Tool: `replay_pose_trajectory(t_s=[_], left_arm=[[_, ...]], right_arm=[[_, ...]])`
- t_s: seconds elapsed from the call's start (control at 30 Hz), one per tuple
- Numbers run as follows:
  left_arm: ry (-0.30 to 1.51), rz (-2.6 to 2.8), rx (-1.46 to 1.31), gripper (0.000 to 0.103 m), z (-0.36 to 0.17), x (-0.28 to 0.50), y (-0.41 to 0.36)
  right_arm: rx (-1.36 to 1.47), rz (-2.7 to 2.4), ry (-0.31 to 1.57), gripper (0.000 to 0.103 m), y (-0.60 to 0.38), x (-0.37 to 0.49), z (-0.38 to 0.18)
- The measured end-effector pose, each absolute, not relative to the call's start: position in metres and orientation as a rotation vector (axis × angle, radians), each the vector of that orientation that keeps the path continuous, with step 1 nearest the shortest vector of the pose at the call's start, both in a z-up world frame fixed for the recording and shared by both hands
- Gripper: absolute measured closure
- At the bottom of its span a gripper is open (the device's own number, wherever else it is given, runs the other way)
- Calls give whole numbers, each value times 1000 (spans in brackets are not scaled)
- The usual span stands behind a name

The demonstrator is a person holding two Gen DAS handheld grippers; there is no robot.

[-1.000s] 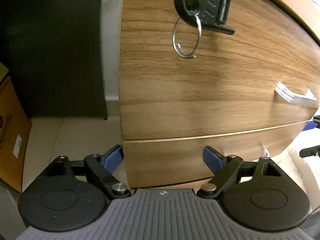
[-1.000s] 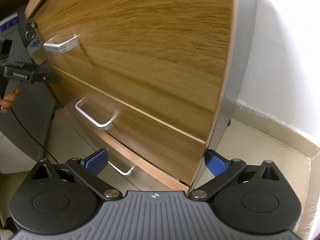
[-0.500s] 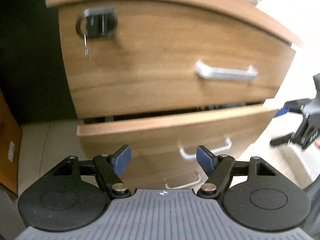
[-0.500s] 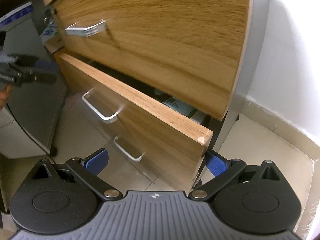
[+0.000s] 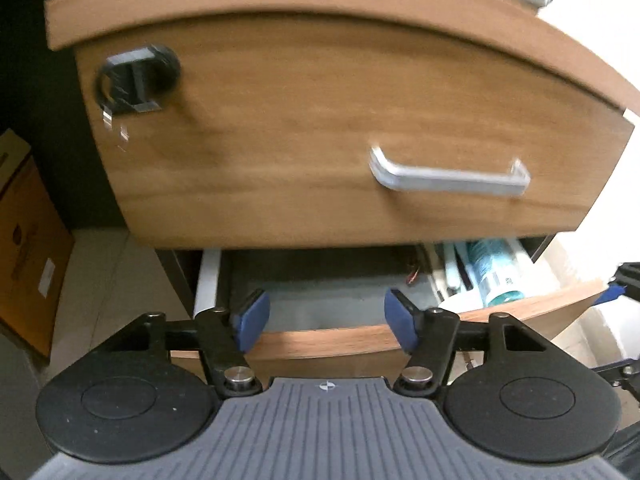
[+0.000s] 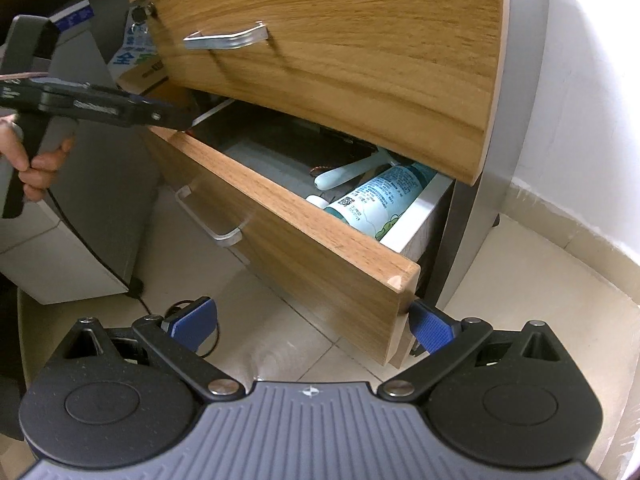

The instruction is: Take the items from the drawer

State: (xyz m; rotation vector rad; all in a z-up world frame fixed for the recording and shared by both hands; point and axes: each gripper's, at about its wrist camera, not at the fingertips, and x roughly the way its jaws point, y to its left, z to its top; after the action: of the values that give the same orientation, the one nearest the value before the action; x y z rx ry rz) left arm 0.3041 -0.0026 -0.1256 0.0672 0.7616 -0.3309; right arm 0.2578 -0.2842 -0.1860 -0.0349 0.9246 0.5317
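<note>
Through my left tool point(image 5: 326, 316), spread wide and empty, the middle drawer point(image 5: 320, 342) has slid out, baring a teal bottle point(image 5: 494, 272) at its right end, while my right tool point(image 6: 312, 320), also gaping, shows that bottle point(image 6: 372, 204) reachable.

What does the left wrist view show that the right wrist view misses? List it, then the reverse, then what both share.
Only the left wrist view: the open left gripper from behind, and a cardboard box on the floor.

Only the right wrist view: the open right gripper, a hand, and the open drawer's handle.

Both: the open drawer, a teal tube inside, and the top handle.
</note>
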Motion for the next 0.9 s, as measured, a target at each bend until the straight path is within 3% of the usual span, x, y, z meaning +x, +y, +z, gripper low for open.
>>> replay_pose_trajectory(t_s=[0.9], left_arm=[[812, -138, 38, 37, -146, 245, -1]], right_arm=[[-38, 499, 813, 1, -296, 269, -108]])
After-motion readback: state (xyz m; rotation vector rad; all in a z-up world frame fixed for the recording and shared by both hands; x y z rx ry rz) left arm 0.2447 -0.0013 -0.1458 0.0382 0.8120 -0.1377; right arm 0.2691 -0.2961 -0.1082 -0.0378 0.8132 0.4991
